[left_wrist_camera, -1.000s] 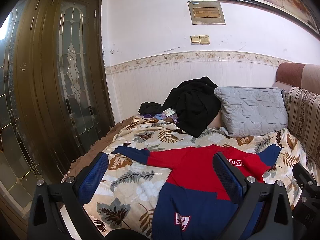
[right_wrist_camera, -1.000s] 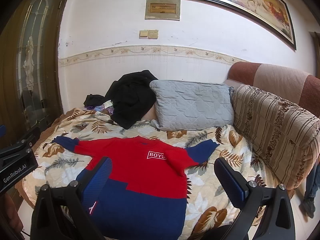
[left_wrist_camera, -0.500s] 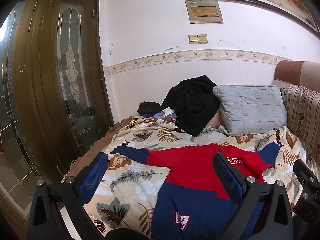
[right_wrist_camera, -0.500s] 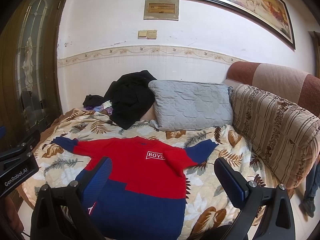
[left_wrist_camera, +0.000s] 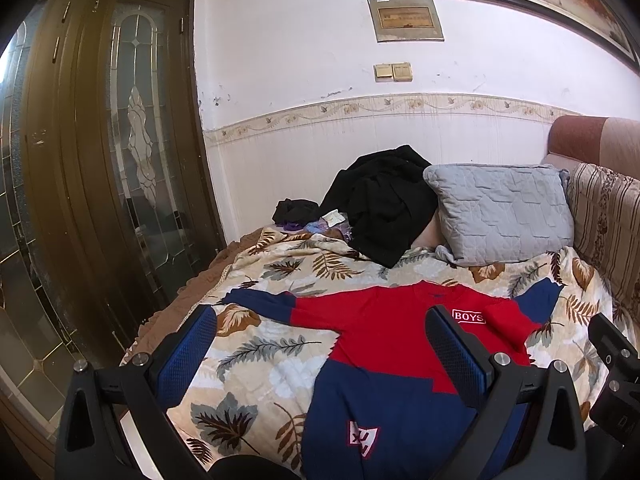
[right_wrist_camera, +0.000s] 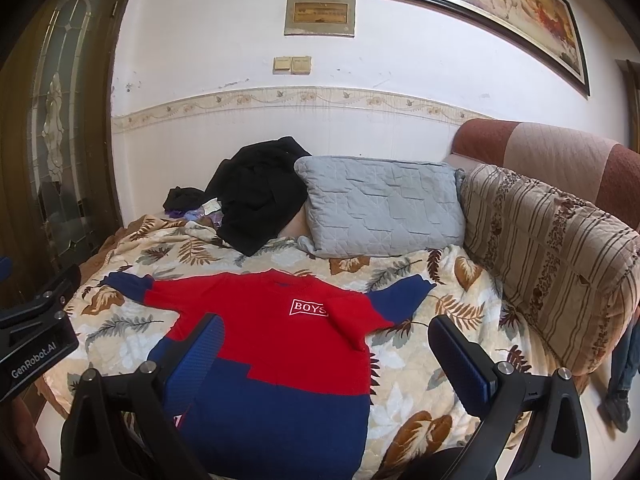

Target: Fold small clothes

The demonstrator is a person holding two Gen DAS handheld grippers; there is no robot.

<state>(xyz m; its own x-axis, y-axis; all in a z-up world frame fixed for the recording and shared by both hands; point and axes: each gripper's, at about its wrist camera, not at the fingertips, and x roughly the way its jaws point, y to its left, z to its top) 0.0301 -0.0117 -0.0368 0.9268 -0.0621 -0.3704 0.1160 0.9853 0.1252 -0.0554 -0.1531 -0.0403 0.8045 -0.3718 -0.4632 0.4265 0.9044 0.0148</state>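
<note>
1. A red-and-navy sweater [right_wrist_camera: 280, 344] lies flat, front up, on a leaf-print blanket [right_wrist_camera: 432, 364] that covers the sofa seat. Its red upper half carries a white "BOYS" label [right_wrist_camera: 309, 307], and its navy lower half reaches toward the camera.
2. In the right wrist view the sweater fills the lower middle. One navy-cuffed sleeve points to 10 o'clock and the other to 2 o'clock, both spread on the blanket.
3. The right gripper [right_wrist_camera: 324, 356] hangs above the sweater's hem end with its blue-padded fingers [right_wrist_camera: 460, 364] spread wide, holding nothing. Its left finger stands over the sweater, its right finger over bare blanket.
4. The left gripper [left_wrist_camera: 320, 352] is likewise spread wide and empty. Its right finger [left_wrist_camera: 456, 356] stands over the red chest and its left finger over the blanket's edge.
5. At 12 o'clock from the sweater a grey quilted pillow [right_wrist_camera: 380, 208] leans against the back wall, with a black garment [right_wrist_camera: 260, 200] heaped just beside it at its 9 o'clock.
6. A striped sofa cushion [right_wrist_camera: 552, 252] stands at 3 o'clock from the sweater.
7. A glazed wooden door [left_wrist_camera: 100, 184] fills the 9 o'clock side of the left wrist view.
</note>
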